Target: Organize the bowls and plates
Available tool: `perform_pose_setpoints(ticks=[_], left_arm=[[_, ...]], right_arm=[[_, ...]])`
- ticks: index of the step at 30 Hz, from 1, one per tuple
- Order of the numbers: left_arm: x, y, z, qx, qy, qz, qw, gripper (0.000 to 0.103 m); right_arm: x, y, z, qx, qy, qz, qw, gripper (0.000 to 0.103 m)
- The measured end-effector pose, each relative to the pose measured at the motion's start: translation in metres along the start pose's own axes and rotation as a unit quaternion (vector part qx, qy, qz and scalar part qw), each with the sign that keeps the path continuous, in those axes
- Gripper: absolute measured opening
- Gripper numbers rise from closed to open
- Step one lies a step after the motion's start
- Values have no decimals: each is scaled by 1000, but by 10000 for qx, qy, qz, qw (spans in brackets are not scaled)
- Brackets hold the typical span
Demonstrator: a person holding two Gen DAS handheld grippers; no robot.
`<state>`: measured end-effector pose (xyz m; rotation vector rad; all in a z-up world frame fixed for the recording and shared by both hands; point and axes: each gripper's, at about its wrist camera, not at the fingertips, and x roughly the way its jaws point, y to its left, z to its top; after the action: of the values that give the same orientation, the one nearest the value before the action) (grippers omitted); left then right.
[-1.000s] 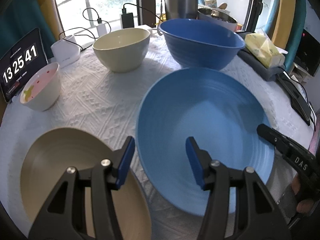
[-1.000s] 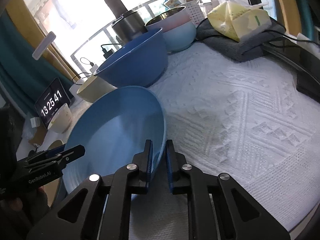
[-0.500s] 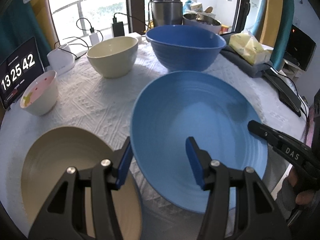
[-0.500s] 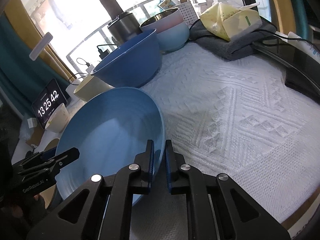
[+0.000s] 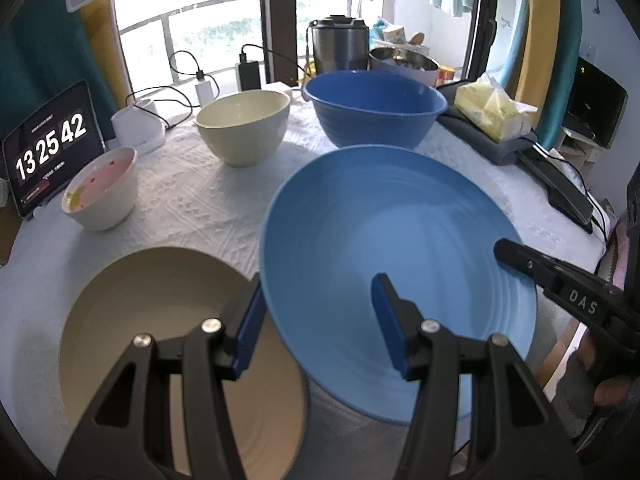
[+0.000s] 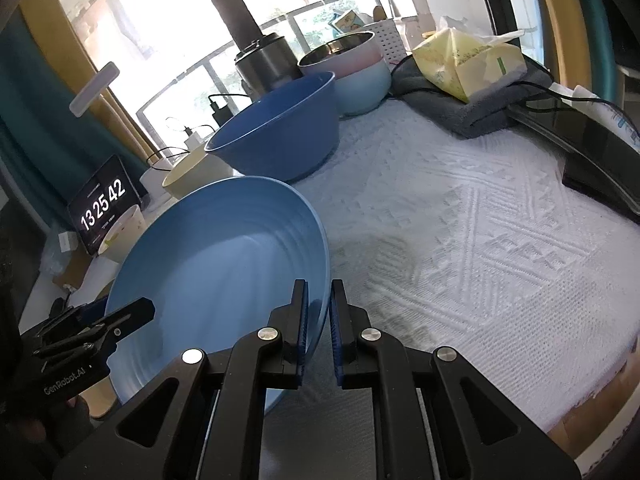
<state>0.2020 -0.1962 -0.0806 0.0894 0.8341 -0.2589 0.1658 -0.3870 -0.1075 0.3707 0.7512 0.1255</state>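
My right gripper point(image 6: 319, 320) is shut on the rim of the light blue plate point(image 6: 216, 264) and holds it tilted above the table. The plate also shows in the left wrist view point(image 5: 384, 256), with the right gripper point(image 5: 520, 258) at its right edge. My left gripper point(image 5: 316, 320) is open and empty, its jaws straddling the plate's near left rim without touching. A beige plate point(image 5: 160, 328) lies on the table at lower left. A cream bowl point(image 5: 244, 126), a dark blue bowl point(image 5: 374, 106) and a small white bowl point(image 5: 102, 188) stand further back.
A clock tablet point(image 5: 50, 146) stands at the far left. Chargers and cables point(image 5: 200, 88), a metal pot point(image 5: 340, 48) and stacked bowls point(image 6: 356, 68) line the back. A tissue pack on a grey towel point(image 5: 492, 116) and a black device point(image 6: 600, 156) lie right.
The blue plate has been lifted off the cloth and tilted, moving a little toward the beige plate. Both grippers rose with it; the left one stays open.
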Motion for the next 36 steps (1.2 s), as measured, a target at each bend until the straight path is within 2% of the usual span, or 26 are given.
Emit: perform_pose_setpoints(ticks=[36], left_arm=[[-41,80,-30,-566,-444,137,9973,54]], right_arm=[[8,85,-17,-584,134,35,9982,12]])
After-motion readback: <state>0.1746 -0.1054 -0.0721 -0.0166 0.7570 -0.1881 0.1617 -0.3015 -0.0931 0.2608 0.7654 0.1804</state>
